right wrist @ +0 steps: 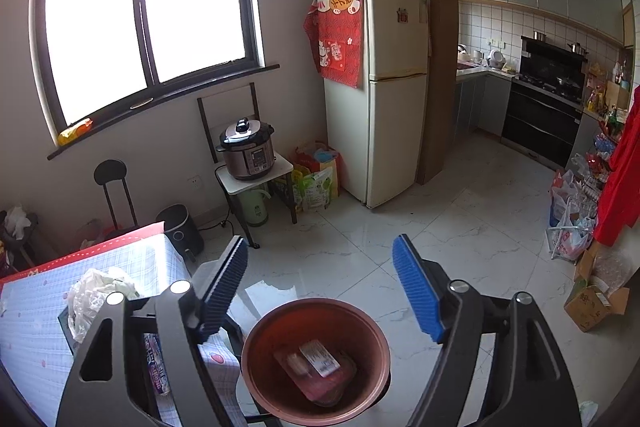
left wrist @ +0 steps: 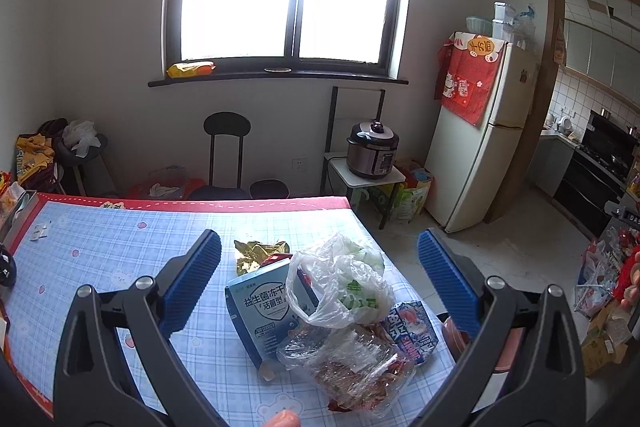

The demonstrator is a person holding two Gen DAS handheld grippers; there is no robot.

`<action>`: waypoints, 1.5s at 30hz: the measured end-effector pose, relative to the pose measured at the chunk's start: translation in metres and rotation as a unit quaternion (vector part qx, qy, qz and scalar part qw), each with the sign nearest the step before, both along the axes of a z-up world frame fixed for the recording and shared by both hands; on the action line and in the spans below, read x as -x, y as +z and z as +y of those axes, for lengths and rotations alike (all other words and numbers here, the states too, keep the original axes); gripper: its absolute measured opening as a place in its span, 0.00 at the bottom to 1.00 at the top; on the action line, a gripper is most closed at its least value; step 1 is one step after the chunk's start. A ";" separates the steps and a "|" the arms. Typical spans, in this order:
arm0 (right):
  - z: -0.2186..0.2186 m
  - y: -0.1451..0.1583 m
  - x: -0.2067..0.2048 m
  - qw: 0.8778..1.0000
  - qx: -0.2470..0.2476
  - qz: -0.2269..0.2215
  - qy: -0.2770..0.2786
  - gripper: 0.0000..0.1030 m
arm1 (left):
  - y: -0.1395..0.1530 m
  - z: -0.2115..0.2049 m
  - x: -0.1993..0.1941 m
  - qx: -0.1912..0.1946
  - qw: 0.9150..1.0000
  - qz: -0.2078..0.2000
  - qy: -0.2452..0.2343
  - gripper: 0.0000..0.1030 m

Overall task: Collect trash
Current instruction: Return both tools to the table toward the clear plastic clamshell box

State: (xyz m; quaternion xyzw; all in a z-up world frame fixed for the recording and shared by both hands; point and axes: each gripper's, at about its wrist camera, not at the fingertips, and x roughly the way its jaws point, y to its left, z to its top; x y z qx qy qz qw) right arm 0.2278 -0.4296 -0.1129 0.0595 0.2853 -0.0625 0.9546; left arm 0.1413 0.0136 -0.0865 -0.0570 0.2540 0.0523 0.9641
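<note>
Trash lies in a heap at the near right corner of the blue checked table (left wrist: pixel 120 247): a light blue box (left wrist: pixel 262 311), a crumpled white plastic bag (left wrist: pixel 344 279), clear wrapped food packaging (left wrist: pixel 352 359), a small blue carton (left wrist: pixel 412 331) and a gold wrapper (left wrist: pixel 256 253). My left gripper (left wrist: pixel 320 275) is open and empty, hovering just above the heap. My right gripper (right wrist: pixel 320 287) is open and empty above a brown round bin (right wrist: pixel 316 359) on the floor beside the table. One packet (right wrist: pixel 320 367) lies in the bin.
A white fridge (right wrist: pixel 384 99) stands by the kitchen doorway. A pressure cooker (right wrist: pixel 248 151) sits on a small stand by the wall. A black stool (left wrist: pixel 226 147) and a small black bin (right wrist: pixel 180 231) stand beyond the table. Boxes and bags (right wrist: pixel 584 267) line the right side.
</note>
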 end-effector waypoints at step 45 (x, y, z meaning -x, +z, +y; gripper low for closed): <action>0.118 -0.056 0.025 0.983 0.029 0.118 0.139 0.95 | -0.042 0.067 0.111 0.027 0.986 0.059 0.151 0.94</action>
